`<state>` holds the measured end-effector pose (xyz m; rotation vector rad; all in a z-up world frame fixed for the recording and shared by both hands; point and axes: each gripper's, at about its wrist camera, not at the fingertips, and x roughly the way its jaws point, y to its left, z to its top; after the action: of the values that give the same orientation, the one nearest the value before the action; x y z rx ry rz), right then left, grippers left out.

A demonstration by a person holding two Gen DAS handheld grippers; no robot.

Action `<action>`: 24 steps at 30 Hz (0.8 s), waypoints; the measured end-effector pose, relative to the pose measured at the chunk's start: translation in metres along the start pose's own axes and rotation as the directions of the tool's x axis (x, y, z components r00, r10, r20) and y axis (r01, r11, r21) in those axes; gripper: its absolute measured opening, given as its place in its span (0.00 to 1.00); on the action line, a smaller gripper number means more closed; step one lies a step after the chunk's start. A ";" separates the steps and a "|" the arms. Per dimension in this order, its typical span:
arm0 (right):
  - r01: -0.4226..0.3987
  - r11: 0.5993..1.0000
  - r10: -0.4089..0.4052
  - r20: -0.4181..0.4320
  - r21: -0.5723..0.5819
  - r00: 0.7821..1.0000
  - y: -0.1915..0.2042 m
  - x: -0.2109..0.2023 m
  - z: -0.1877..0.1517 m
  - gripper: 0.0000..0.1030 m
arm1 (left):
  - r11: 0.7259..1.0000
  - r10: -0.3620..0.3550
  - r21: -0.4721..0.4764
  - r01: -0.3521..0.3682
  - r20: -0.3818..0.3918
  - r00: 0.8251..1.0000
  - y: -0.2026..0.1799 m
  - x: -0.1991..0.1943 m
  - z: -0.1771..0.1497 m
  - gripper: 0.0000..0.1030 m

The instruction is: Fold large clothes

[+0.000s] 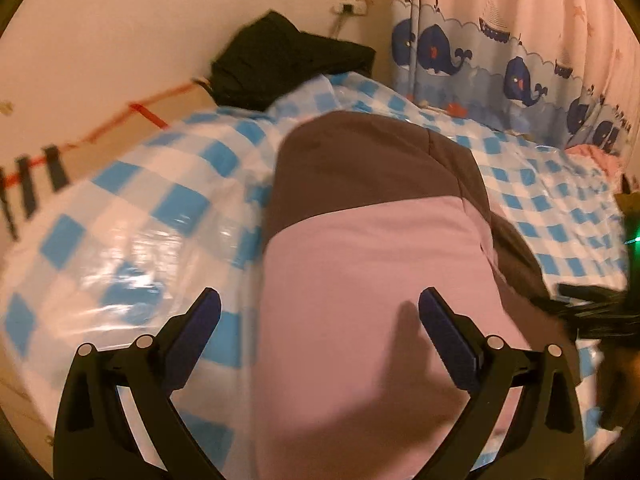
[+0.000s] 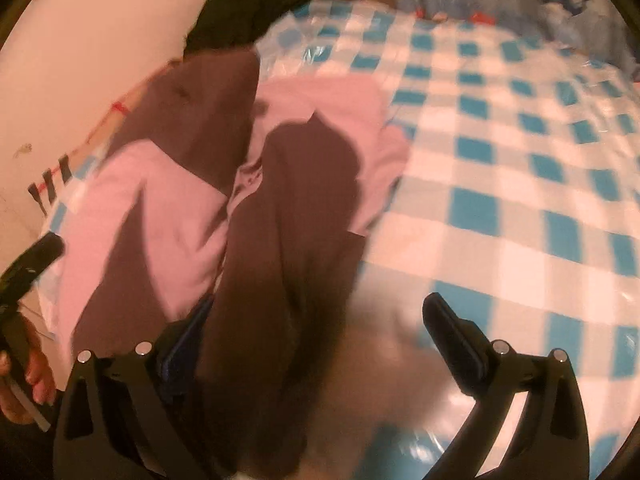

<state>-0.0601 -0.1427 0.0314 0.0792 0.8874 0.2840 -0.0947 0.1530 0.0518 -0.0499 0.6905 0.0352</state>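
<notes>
A pink and brown garment [image 1: 372,256] lies on a blue-and-white checked plastic sheet [image 1: 140,216] over the bed. My left gripper [image 1: 320,308] is open just above the garment's pink part, with nothing between its fingers. In the right wrist view the same garment [image 2: 192,184] lies partly folded at the left, with a brown sleeve [image 2: 280,260] running down between my right gripper's fingers. My right gripper [image 2: 316,312] is open; the brown cloth drapes over its left finger. The checked sheet [image 2: 520,160] fills the right side.
A black garment [image 1: 280,64] sits at the bed's far corner against the wall. A whale-print curtain [image 1: 500,52] hangs at the back right. The other gripper's black tip [image 1: 592,304] shows at the right edge, and the left hand [image 2: 24,360] shows at the left edge.
</notes>
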 end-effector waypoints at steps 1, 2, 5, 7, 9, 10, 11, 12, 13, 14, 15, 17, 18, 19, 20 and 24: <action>0.019 1.000 -0.017 0.060 -0.021 0.998 0.007 -0.025 -0.006 0.94 | 1.000 0.008 0.008 -0.008 0.005 1.000 -0.001 -0.008 0.000 0.92; 0.028 0.999 -0.023 0.117 -0.038 0.993 0.015 -0.049 -0.012 0.94 | 1.000 0.014 0.022 -0.014 0.008 1.000 -0.002 -0.017 0.000 0.92; 0.020 0.998 -0.006 0.214 -0.063 0.977 0.053 -0.099 -0.033 0.94 | 0.999 0.012 0.033 -0.012 0.021 1.000 -0.004 -0.038 0.001 0.92; -0.013 0.997 0.031 0.222 -0.082 0.975 0.074 -0.113 -0.044 0.94 | 0.999 0.002 0.049 -0.003 0.020 1.000 -0.005 -0.049 0.000 0.92; -0.055 0.994 0.071 0.187 -0.091 0.980 0.092 -0.115 -0.053 0.94 | 0.998 -0.001 0.068 -0.001 0.033 0.999 -0.007 -0.058 -0.003 0.92; -0.086 0.992 0.098 0.137 -0.089 0.986 0.101 -0.109 -0.057 0.94 | 0.997 0.001 0.072 -0.003 0.036 0.999 -0.007 -0.060 -0.005 0.92; -0.108 0.990 0.115 0.091 -0.088 0.989 0.109 -0.101 -0.060 0.94 | 0.997 0.005 0.072 -0.008 0.036 0.999 -0.005 -0.060 -0.005 0.92; -0.134 0.987 0.137 0.033 -0.085 0.990 0.117 -0.093 -0.065 0.94 | 0.997 0.009 0.071 -0.011 0.035 0.999 -0.004 -0.061 -0.006 0.92; -0.151 0.985 0.151 -0.007 -0.089 0.989 0.124 -0.086 -0.070 0.94 | 0.997 0.011 0.071 -0.014 0.033 0.999 -0.003 -0.061 -0.005 0.92; -0.155 0.982 0.153 -0.028 -0.103 0.988 0.132 -0.083 -0.076 0.94 | 0.997 0.015 0.070 -0.017 0.029 0.999 -0.002 -0.061 -0.005 0.92; -0.149 0.982 0.146 -0.032 -0.116 0.989 0.137 -0.081 -0.078 0.94 | 0.998 0.018 0.067 -0.020 0.027 0.999 -0.001 -0.061 -0.005 0.92; -0.085 0.985 0.084 -0.015 -0.153 0.996 0.147 -0.079 -0.076 0.94 | 0.998 0.010 0.059 -0.011 0.019 1.000 0.000 -0.060 -0.005 0.92; -0.050 0.986 0.049 -0.007 -0.158 0.999 0.150 -0.078 -0.075 0.94 | 0.998 0.008 0.057 -0.008 0.014 1.000 0.000 -0.059 -0.005 0.92; -0.001 0.986 0.001 0.004 -0.164 1.000 0.151 -0.076 -0.070 0.94 | 0.998 0.008 0.058 -0.009 0.009 1.000 -0.001 -0.058 -0.005 0.92; 0.047 0.985 -0.044 0.019 -0.166 0.999 0.153 -0.075 -0.066 0.94 | 0.998 0.011 0.064 -0.012 0.005 1.000 -0.002 -0.056 -0.005 0.92; 0.154 0.976 -0.146 0.062 -0.151 0.987 0.147 -0.070 -0.056 0.94 | 0.996 0.030 0.086 -0.030 -0.003 1.000 -0.006 -0.052 -0.009 0.92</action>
<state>-0.1764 -0.0238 0.0759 -0.1249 0.8140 0.2081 -0.1399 0.1462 0.0783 0.0432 0.6968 0.0338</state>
